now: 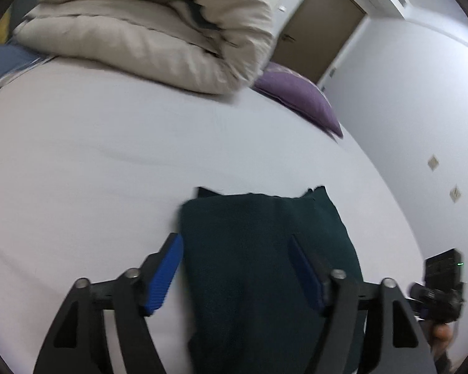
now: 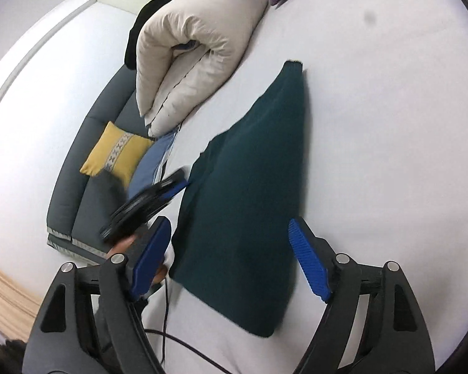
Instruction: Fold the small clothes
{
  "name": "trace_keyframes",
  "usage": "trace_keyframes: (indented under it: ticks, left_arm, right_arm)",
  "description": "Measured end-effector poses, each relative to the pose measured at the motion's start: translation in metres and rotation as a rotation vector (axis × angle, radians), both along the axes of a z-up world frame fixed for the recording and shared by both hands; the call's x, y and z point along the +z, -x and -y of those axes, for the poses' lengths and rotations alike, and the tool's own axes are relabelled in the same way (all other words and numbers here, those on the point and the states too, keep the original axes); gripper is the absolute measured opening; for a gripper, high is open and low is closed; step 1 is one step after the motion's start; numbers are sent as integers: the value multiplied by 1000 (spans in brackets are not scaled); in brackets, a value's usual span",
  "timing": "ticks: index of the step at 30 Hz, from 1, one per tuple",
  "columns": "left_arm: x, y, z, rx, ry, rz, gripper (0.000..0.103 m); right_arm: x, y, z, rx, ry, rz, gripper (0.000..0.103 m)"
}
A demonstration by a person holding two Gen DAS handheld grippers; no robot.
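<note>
Only the right wrist view shows the yellow square cushion (image 2: 117, 153) on the grey sofa (image 2: 78, 193). Both claws, left (image 1: 236, 251) and right (image 2: 231, 237), gape wide, empty, over the dark green folded knit garment (image 1: 265, 249) on the white bed (image 1: 109, 155).

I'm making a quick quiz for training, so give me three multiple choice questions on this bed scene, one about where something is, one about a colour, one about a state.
1. Where does the dark garment lie?
A. on the white bed sheet
B. on the grey sofa
C. on top of the beige duvet

2. What colour is the cushion on the sofa?
A. red
B. yellow
C. green

3. How do the right gripper jaws stand?
A. shut on the garment
B. shut on nothing
C. open, holding nothing

Answers: 1 A, sheet shows all around the garment. 2 B, yellow with a patterned band. 3 C, the blue pads stand wide apart.
</note>
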State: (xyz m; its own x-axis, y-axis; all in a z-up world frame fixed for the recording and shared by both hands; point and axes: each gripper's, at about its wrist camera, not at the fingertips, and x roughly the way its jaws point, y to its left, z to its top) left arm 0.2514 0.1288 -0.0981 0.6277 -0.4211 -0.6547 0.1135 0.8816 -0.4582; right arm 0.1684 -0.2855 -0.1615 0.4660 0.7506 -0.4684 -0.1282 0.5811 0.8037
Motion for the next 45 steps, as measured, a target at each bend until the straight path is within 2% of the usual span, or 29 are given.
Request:
trace_keyframes:
  ticks: [4, 7, 10, 14, 17, 21, 24, 26, 27, 28, 29, 32, 37, 40, 45]
  left_arm:
    - [-20, 4, -22, -11, 81, -118, 74]
    - [-36, 6, -22, -19, 102, -184, 73]
    - [-57, 5, -16, -56, 178, -260, 73]
    - [-66, -1, -9, -81, 224, -292, 72]
    - [-69, -12, -7, -97, 274, -319, 72]
    - [-70, -25, 4, -122, 302, -362, 66]
    - [-71, -33, 18, -135, 287, -381, 60]
    - [-70, -35, 26, -130, 252, -376, 52]
    - [-70, -35, 28, -129, 244, -377, 42]
    - [-72, -34, 28, -130, 256, -381, 35]
    - [-72, -32, 27, -125, 265, -383, 33]
    - [-62, -22, 29, -119, 253, -367, 26]
    - [-17, 13, 47, -155, 207, -293, 25]
    - [10, 48, 59, -181, 195, -243, 25]
    - [35, 107, 73, -236, 208, -216, 25]
  right_arm:
    - [-9, -19, 9, -12, -7, -55, 78]
    - [-26, -33, 7, -3, -32, -113, 78]
    - [-44, -43, -6, 3, -49, -152, 78]
    - [-44, -48, -19, 42, -33, -141, 77]
    - [-48, -52, -20, 52, -41, -157, 72]
    - [-52, -53, -21, 68, -25, -166, 66]
    - [-55, -58, -29, 75, 0, -186, 60]
    - [-58, -63, -37, 70, 21, -199, 57]
    - [-58, -63, -38, 67, 32, -200, 56]
    - [-57, -63, -40, 64, 49, -199, 53]
    - [-56, -62, -42, 62, 65, -195, 50]
    - [-48, -57, -45, 45, 102, -183, 41]
    - [-6, -33, -51, 42, 173, -109, 37]
    - [27, -4, -53, 48, 185, -57, 37]
    - [63, 60, -38, 60, 149, -18, 37]
